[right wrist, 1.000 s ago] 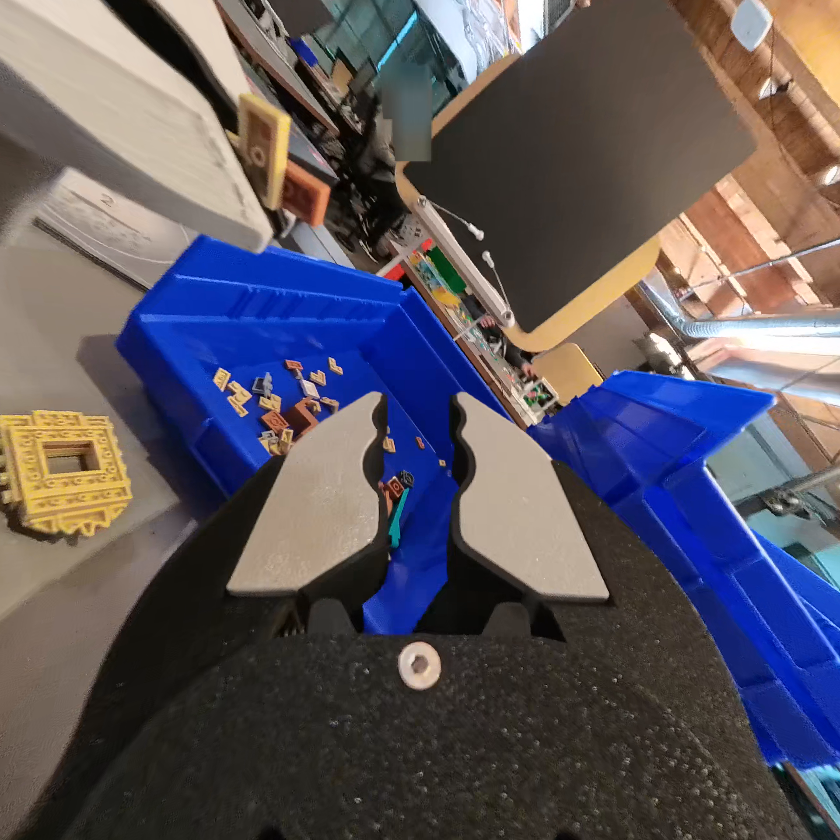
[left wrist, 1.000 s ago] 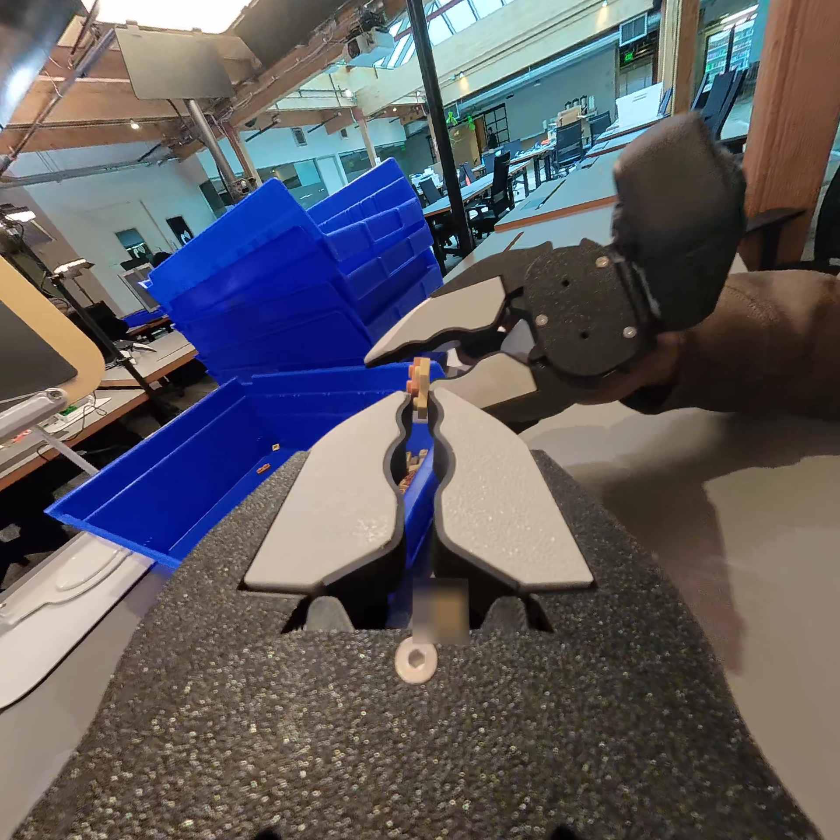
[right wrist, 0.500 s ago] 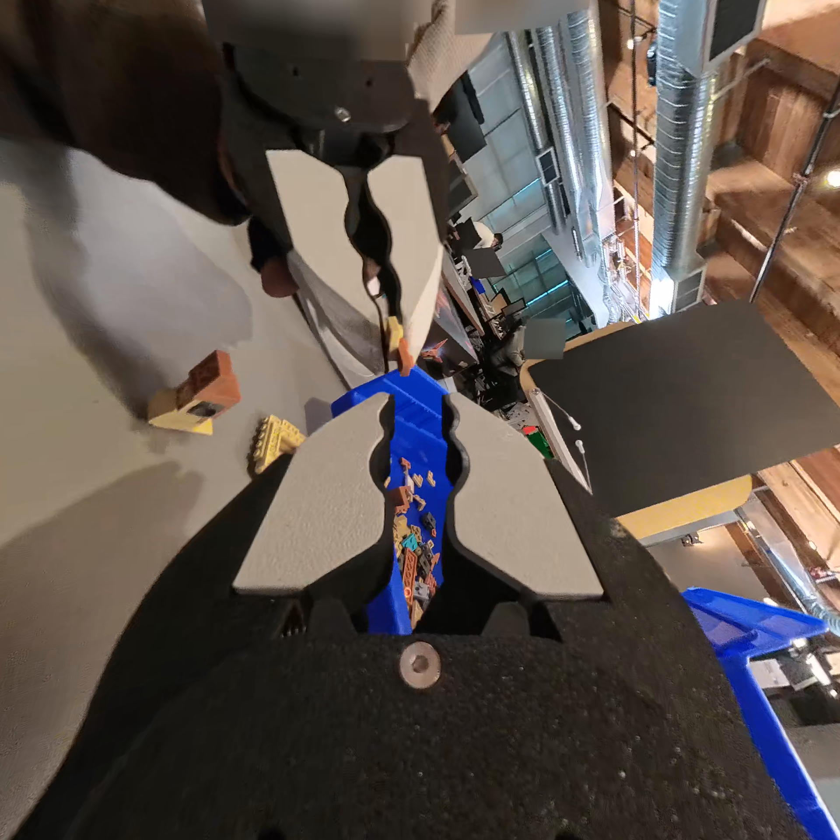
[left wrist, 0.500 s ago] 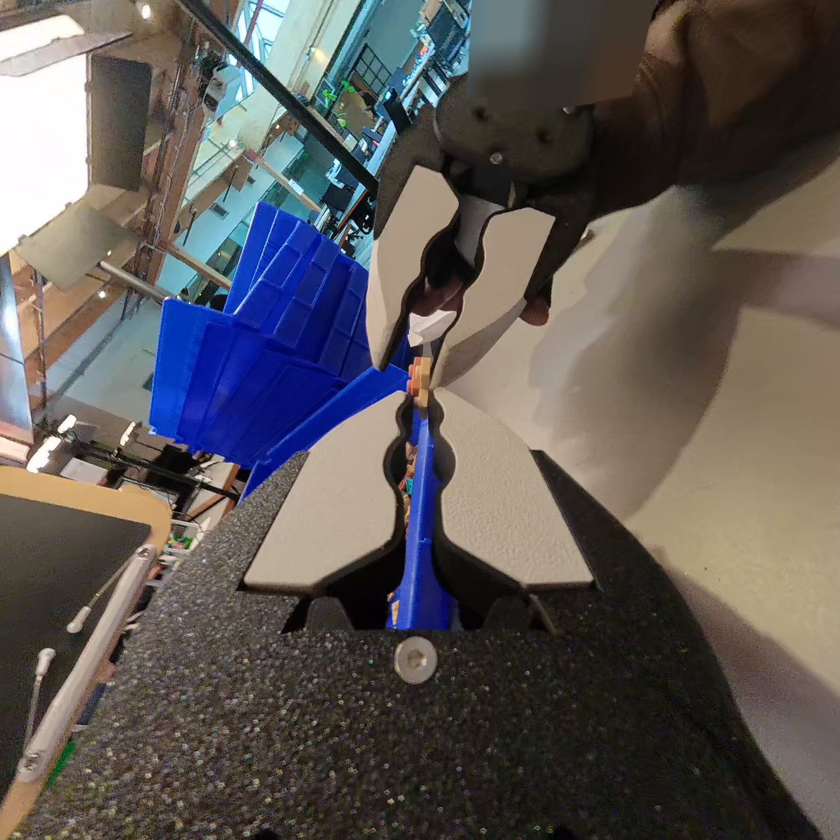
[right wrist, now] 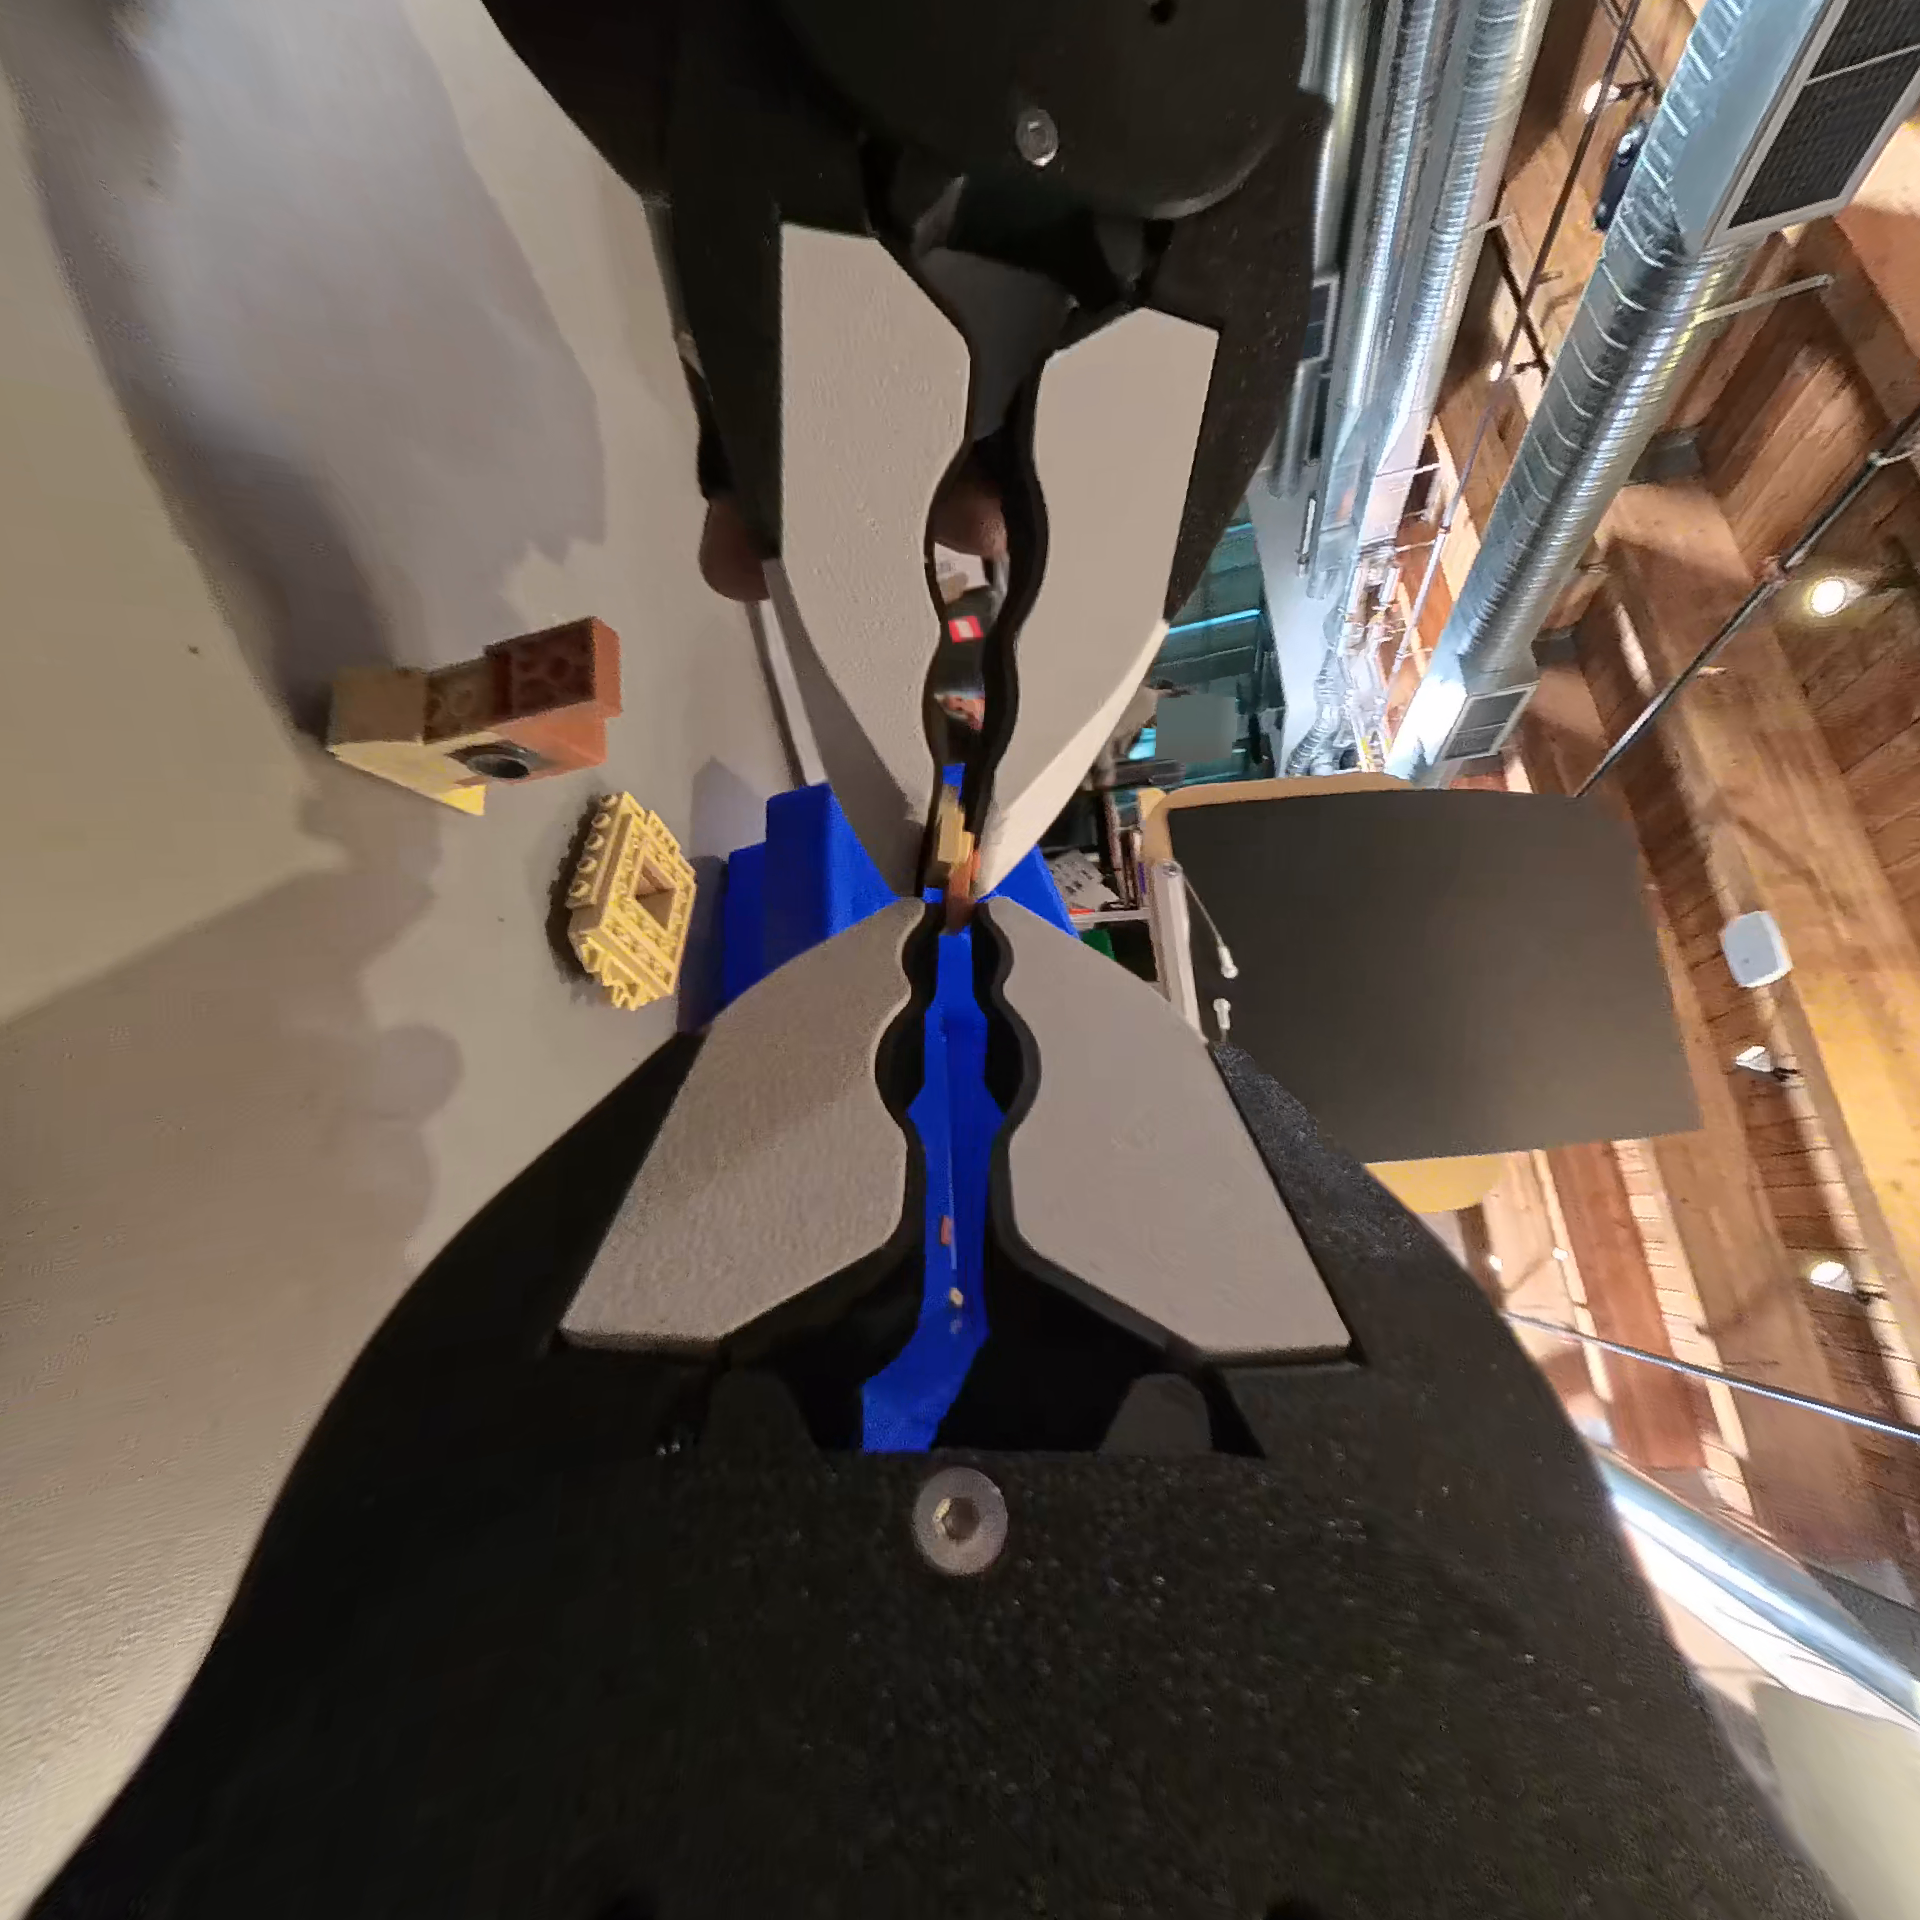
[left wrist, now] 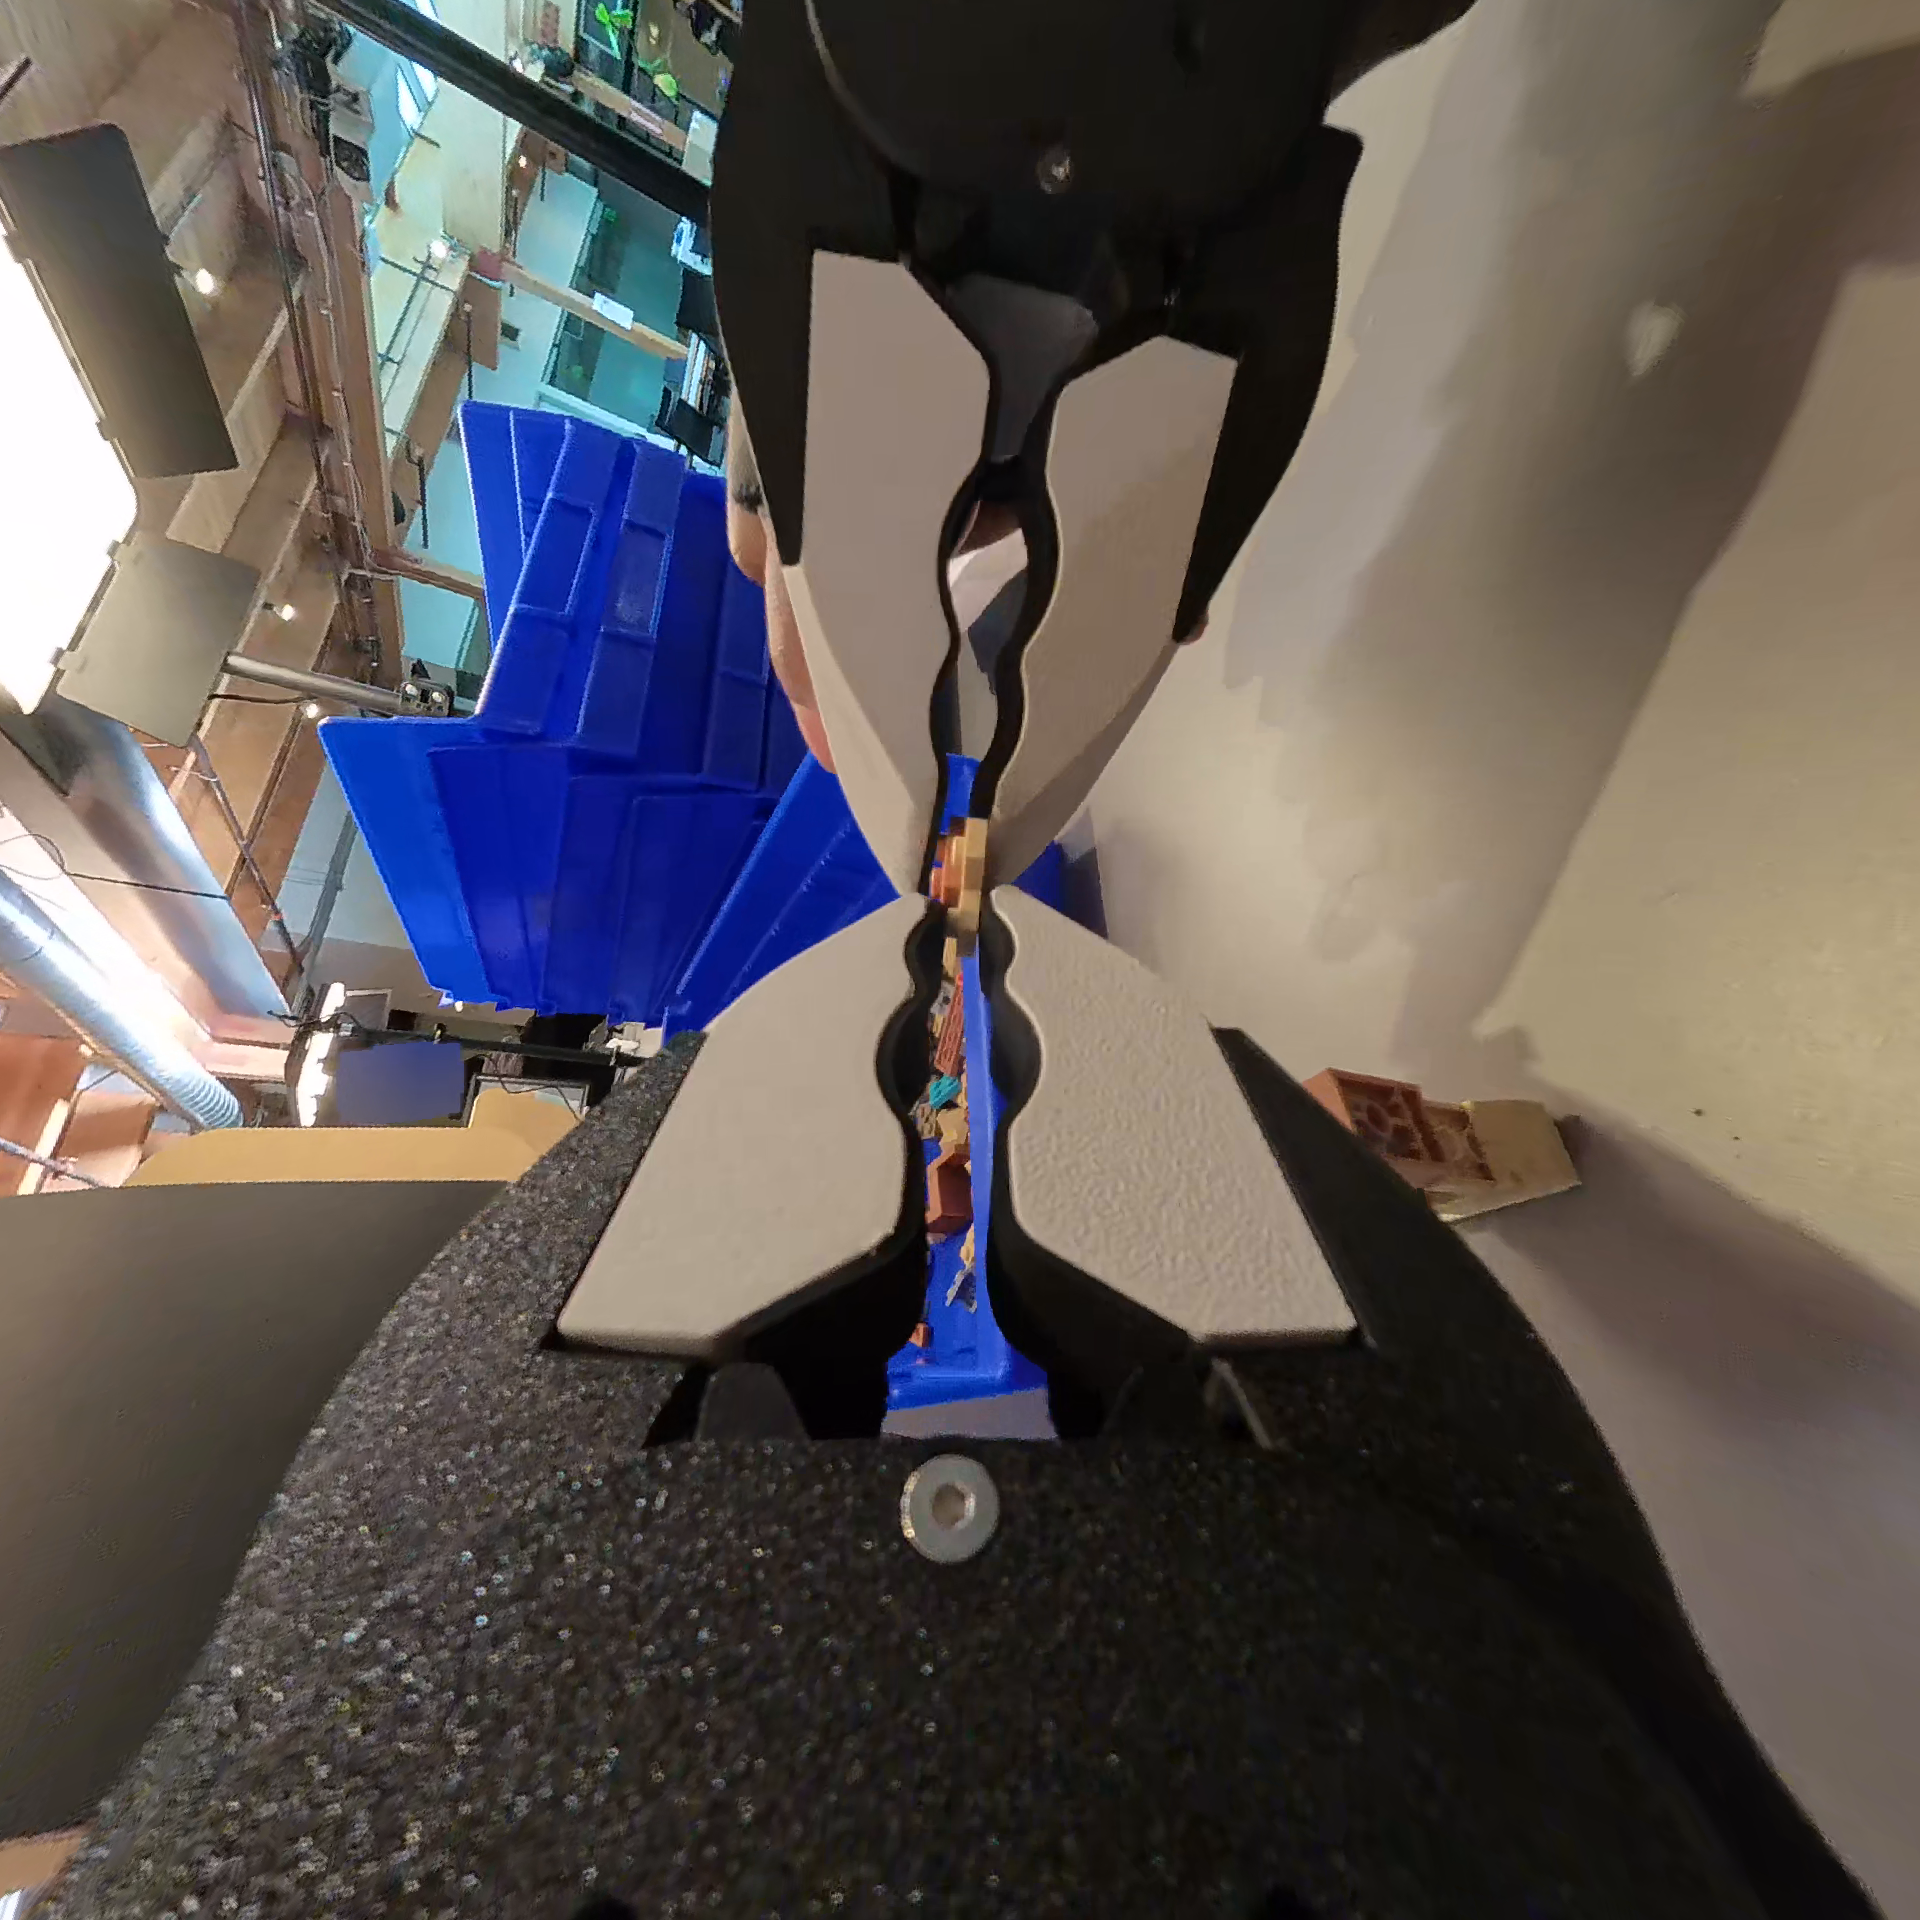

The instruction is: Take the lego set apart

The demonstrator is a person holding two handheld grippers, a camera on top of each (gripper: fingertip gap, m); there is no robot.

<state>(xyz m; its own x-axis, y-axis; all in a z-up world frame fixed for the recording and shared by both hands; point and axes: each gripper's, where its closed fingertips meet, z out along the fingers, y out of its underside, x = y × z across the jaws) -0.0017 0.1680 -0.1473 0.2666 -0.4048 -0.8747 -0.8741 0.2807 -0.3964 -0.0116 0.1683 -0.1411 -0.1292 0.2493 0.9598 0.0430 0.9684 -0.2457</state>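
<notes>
My left gripper (left wrist: pixel 961 920) is shut on a small tan plate (left wrist: pixel 968 883) with an orange-brown piece (left wrist: pixel 943 878) stuck to its side. My right gripper (left wrist: pixel 961 847) meets it tip to tip from above and is shut on the same small pair. In the right wrist view my right gripper (right wrist: pixel 958 916) pinches the orange-brown piece (right wrist: pixel 958 899), and the left gripper (right wrist: pixel 951 857) comes from above, gripping the tan plate (right wrist: pixel 948 836). The pair hangs in the air over a blue bin (left wrist: pixel 935 1371).
The blue bin holds several small loose bricks. Stacked blue bins (left wrist: pixel 623 727) stand behind it. On the grey table lie a brown-and-tan brick block (right wrist: pixel 488 707), also in the left wrist view (left wrist: pixel 1434 1132), and a yellow square frame piece (right wrist: pixel 629 914). A black panel (right wrist: pixel 1403 966) stands nearby. My left and right fingertips are right by each other. About 8 centimeters separates my left fingertips from the brown-and-tan brick block (right wrist: pixel 488 707).
Both grippers have turned and come tip to tip. My right gripper, open before, has shut on the small brick pair that my left gripper kept holding.
</notes>
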